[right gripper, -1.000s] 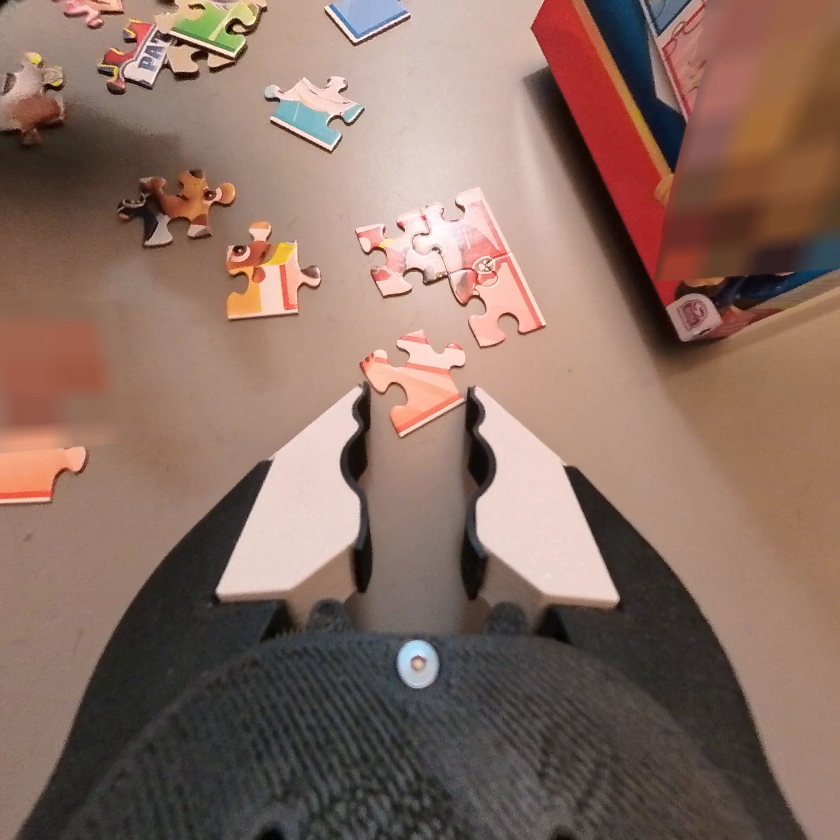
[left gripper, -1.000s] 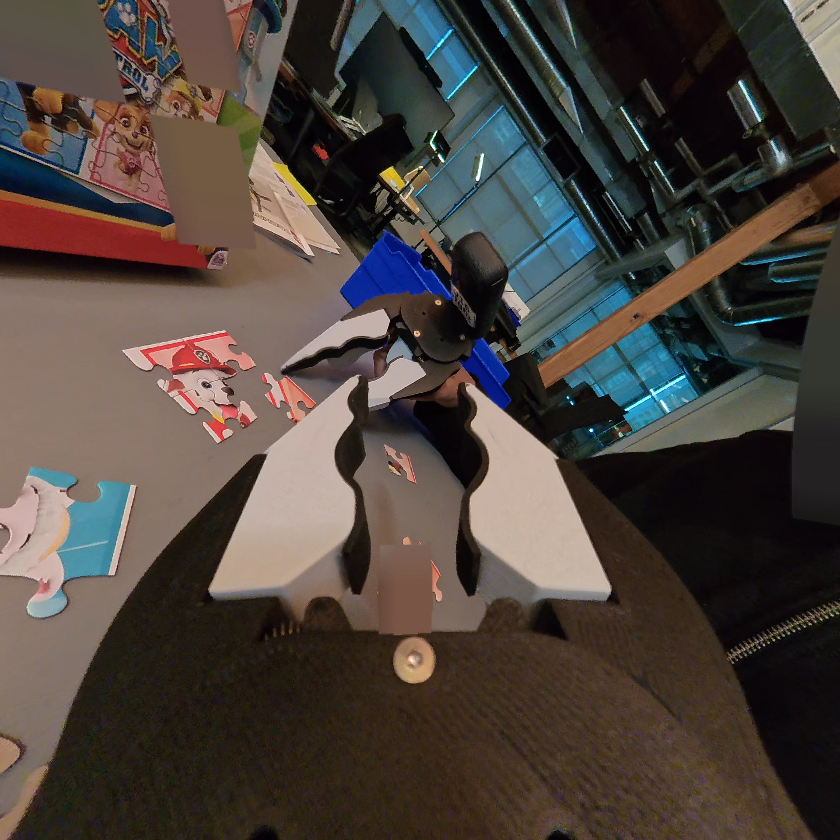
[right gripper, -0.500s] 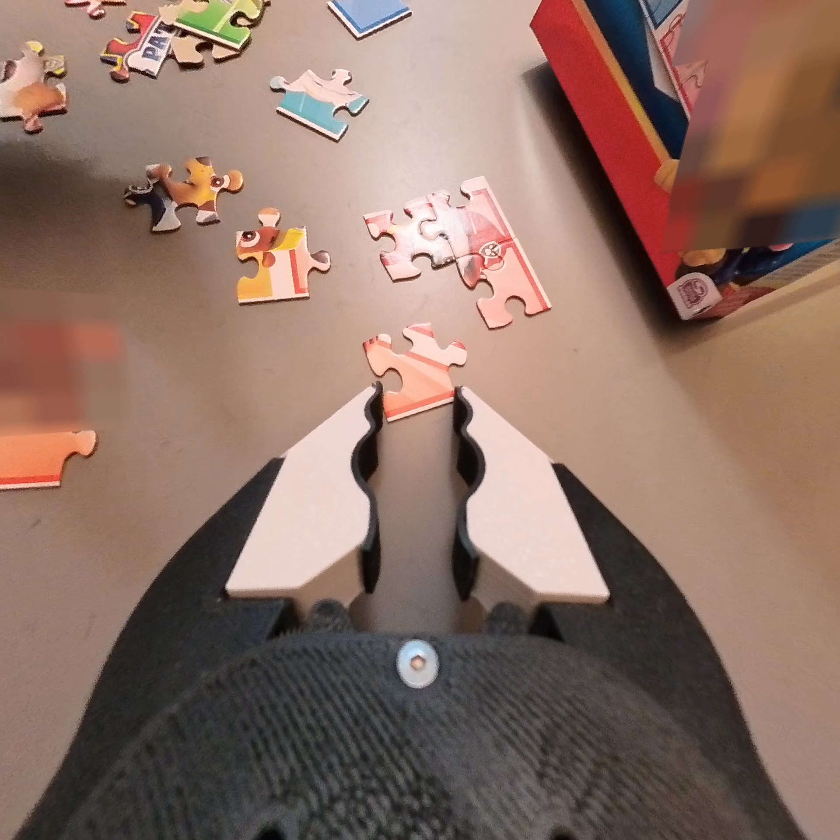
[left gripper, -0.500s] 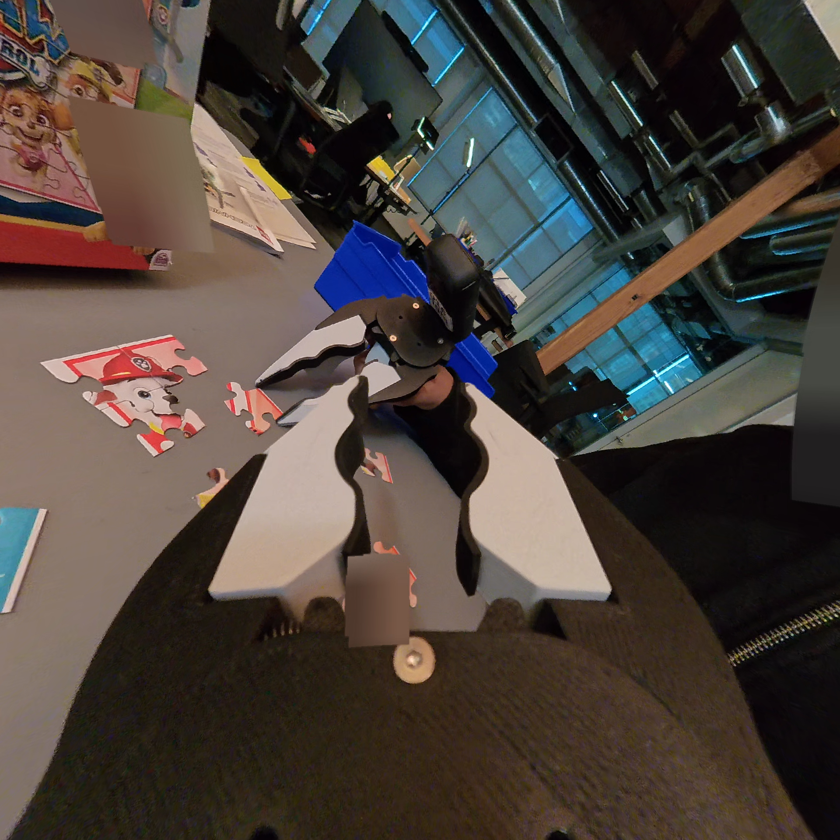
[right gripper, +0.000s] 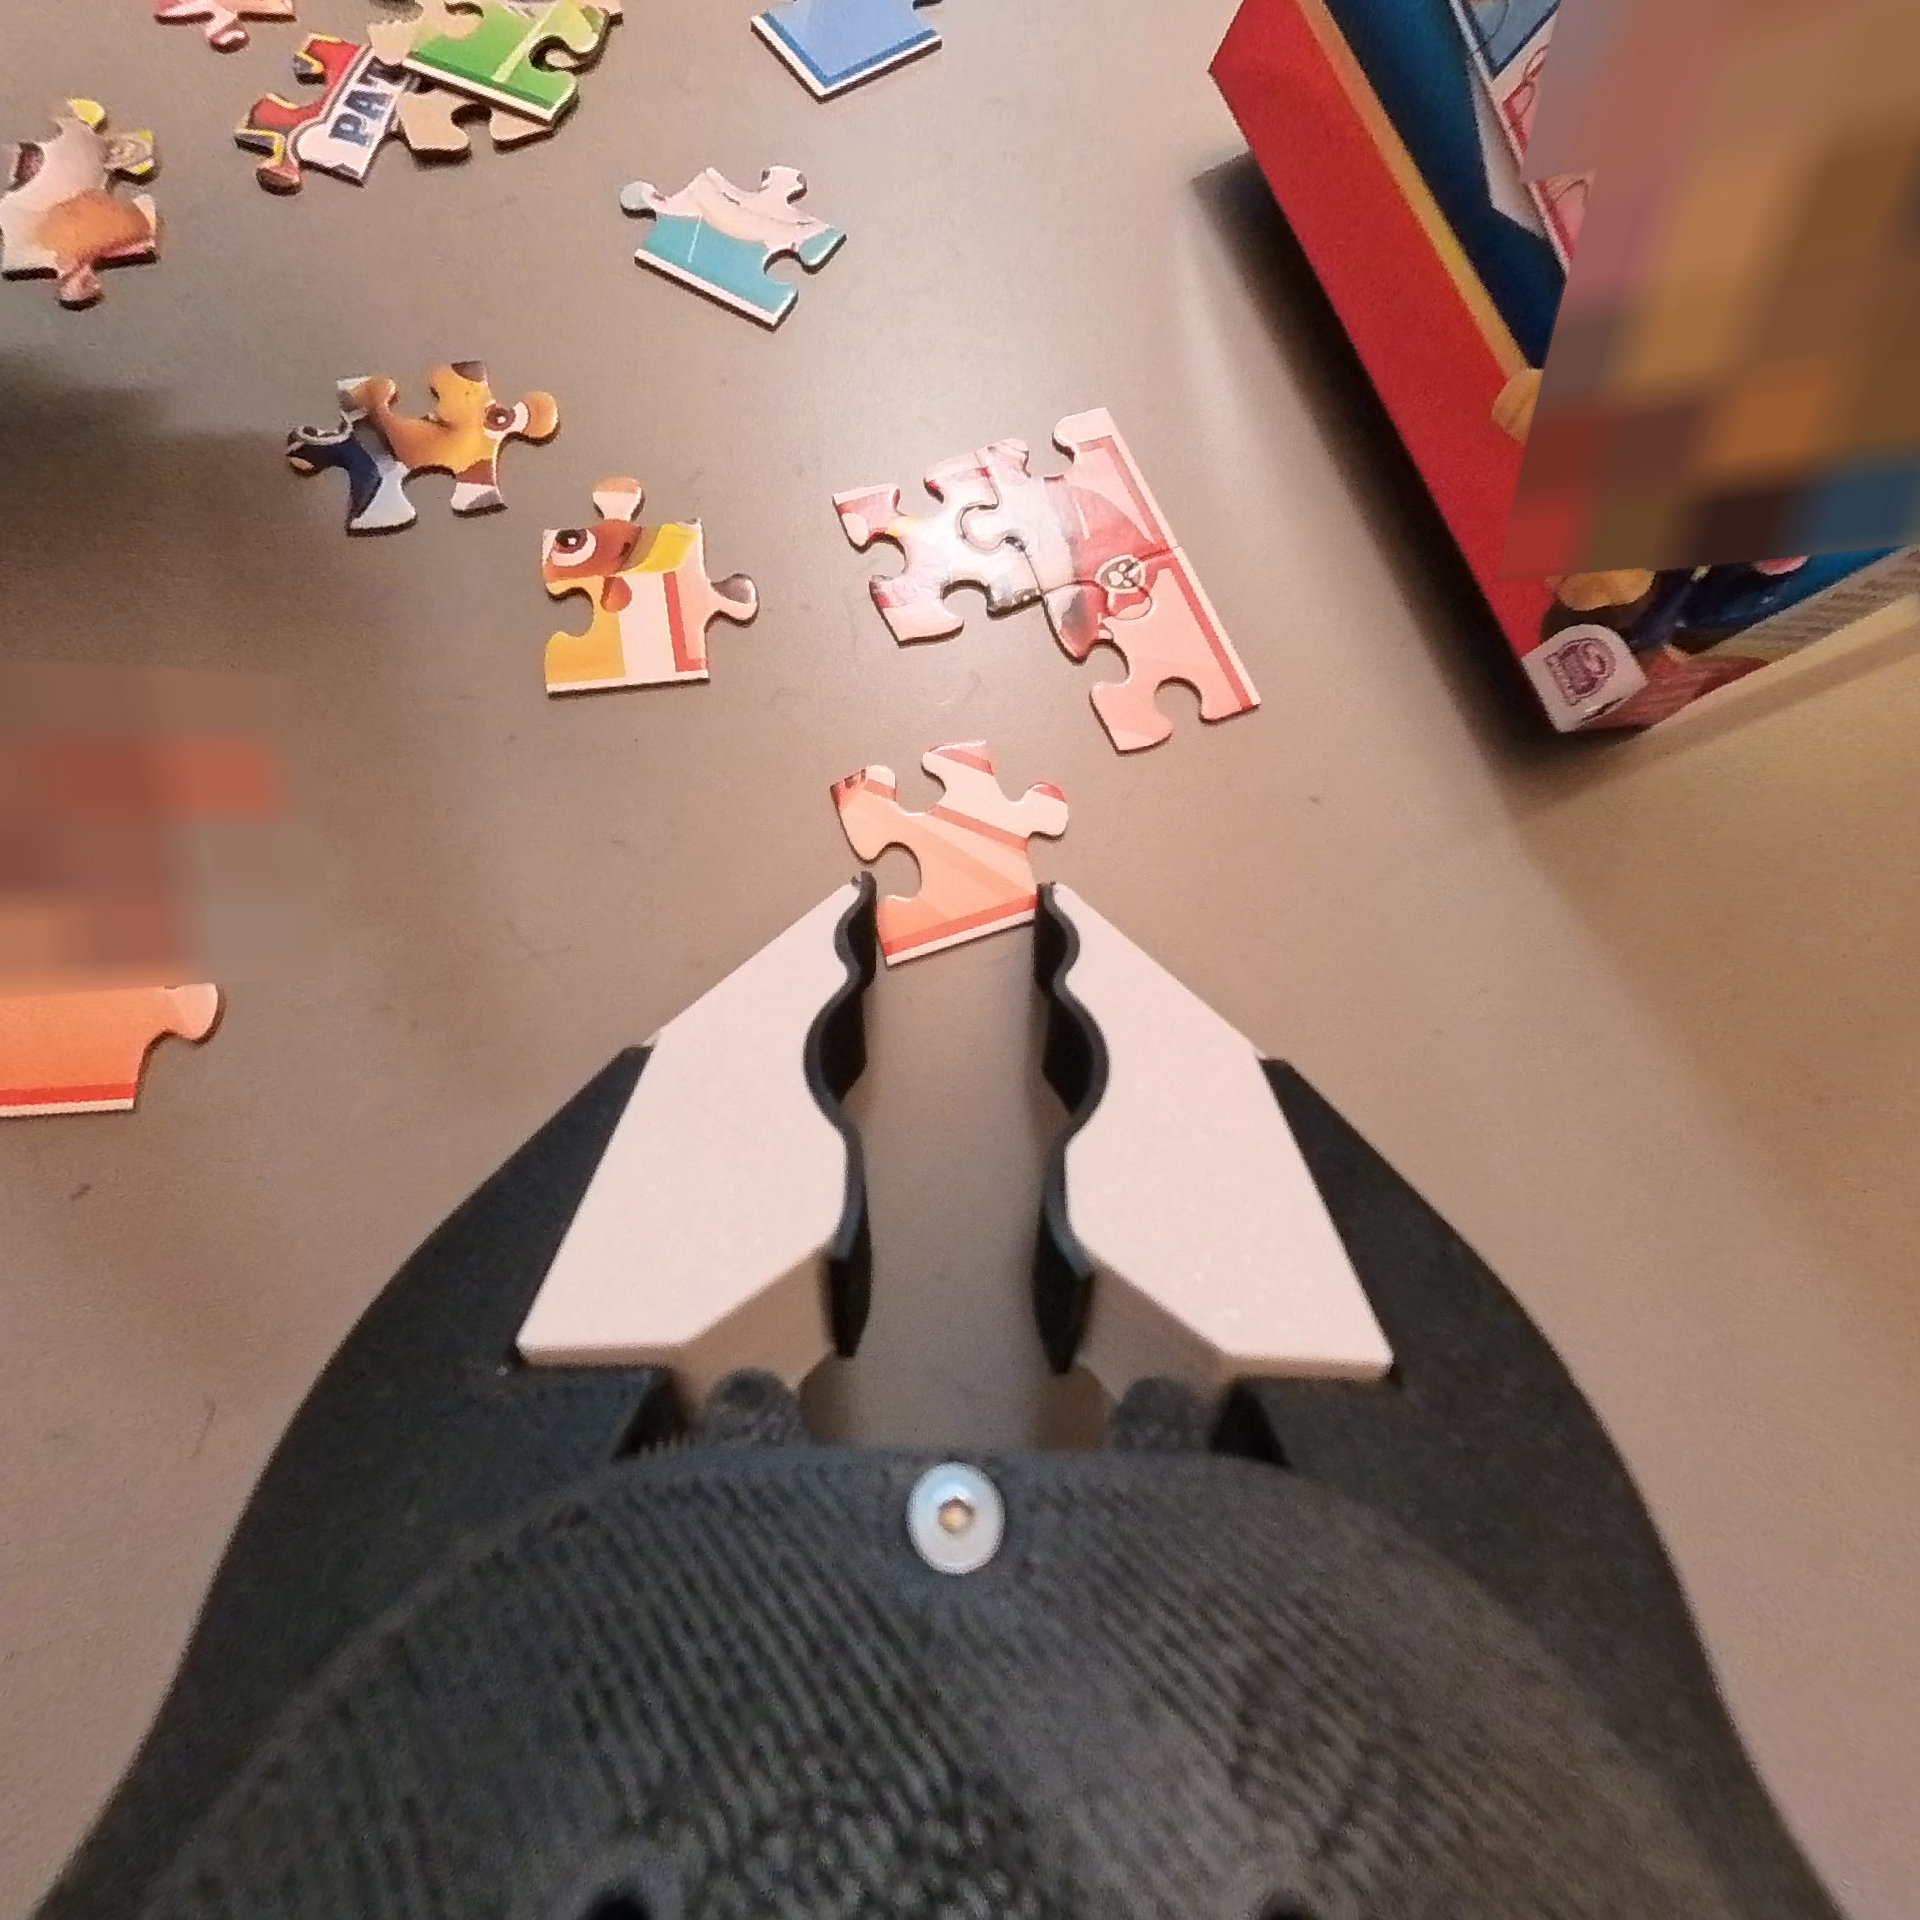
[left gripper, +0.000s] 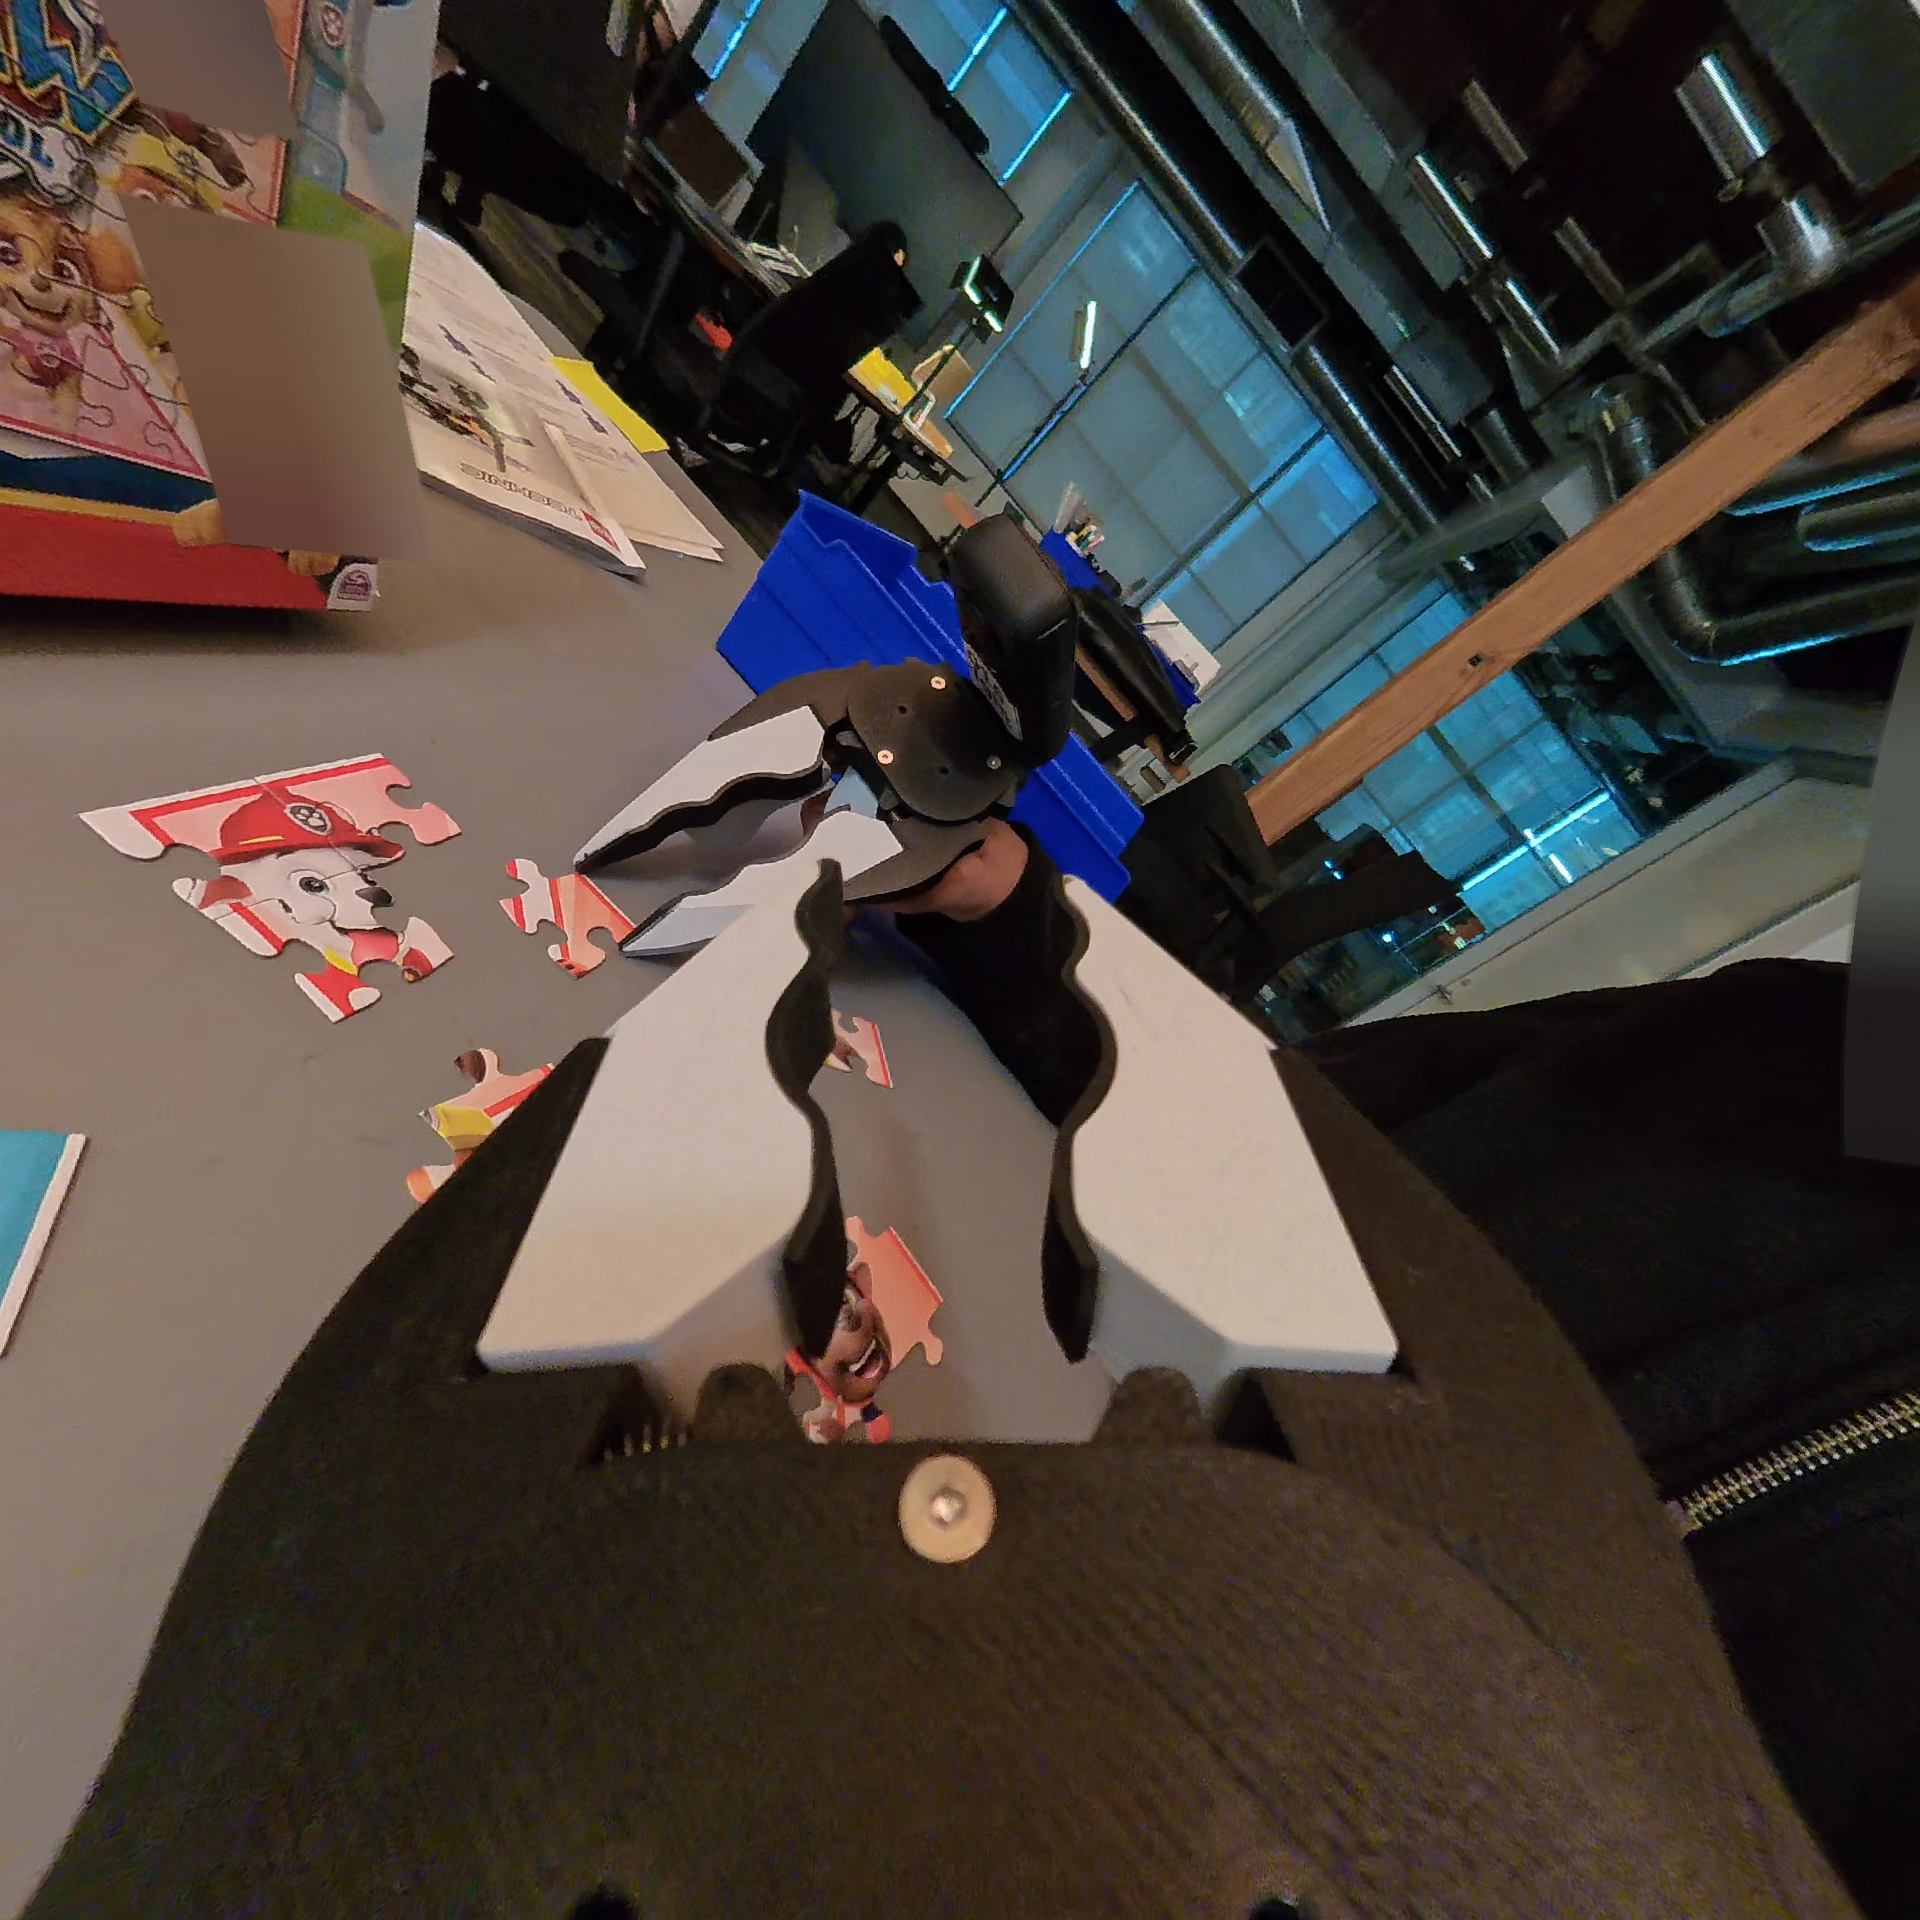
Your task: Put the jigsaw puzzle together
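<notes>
My right claw (right gripper: pixel 954 896) has its two tips set on either side of a pink-and-white striped puzzle piece (right gripper: pixel 951 847) lying flat on the grey table (right gripper: pixel 1351 1039). Both pads touch the piece's edges at its near end; most of the piece sticks out beyond the tips. The joined cluster of red pieces (right gripper: pixel 1049 571) lies just past that piece, the red box (right gripper: pixel 1382 312) further off to the cluster's right, and a yellow-and-orange piece (right gripper: pixel 634 592) to the cluster's left.

My left claw (left gripper: pixel 940 935) hangs tilted above the table, jaws partly apart with nothing between them — a pink piece with a cartoon face (left gripper: pixel 873 1320) lies on the table beneath. From the left view, the striped piece sits between the right claw's tips, near the cluster.
</notes>
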{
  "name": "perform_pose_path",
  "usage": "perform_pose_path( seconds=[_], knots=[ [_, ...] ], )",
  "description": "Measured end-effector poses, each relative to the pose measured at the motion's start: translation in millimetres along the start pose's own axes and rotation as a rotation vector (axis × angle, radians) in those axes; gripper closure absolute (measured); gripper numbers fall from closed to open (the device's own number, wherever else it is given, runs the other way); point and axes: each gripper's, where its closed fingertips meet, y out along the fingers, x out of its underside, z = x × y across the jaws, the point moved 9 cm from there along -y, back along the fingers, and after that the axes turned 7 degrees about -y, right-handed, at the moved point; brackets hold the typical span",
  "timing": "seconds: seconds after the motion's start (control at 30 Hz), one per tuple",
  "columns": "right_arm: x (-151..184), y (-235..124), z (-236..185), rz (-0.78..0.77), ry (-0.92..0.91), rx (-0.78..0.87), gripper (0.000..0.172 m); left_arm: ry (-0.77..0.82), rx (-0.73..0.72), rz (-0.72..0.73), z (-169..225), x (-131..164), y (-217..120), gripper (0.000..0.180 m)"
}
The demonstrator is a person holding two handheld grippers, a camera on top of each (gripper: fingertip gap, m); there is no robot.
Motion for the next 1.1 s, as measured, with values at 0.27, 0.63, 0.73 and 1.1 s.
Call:
perform_pose_path(
  seconds=[0.27, 0.63, 0.73, 1.1],
  knots=[
    [0.5, -0.1, 0.0, 0.005, -0.001, -0.001, 0.143, 0.000, -0.002, 0.001, 0.9, 0.9, -0.2, 0.144],
    [0.7, -0.1, 0.2, 0.008, 0.001, -0.003, 0.143, 0.000, -0.002, -0.001, 0.3, 0.9, -0.3, 0.145],
    [0.8, -0.2, 0.2, 0.009, 0.002, -0.002, 0.143, -0.002, 0.000, -0.002, 0.1, 1.0, 0.1, 0.145],
    [1.2, -0.3, 1.9, 0.006, 0.003, 0.015, 0.143, -0.004, 0.001, -0.001, -0.9, 1.4, 0.0, 0.145]
  ],
)
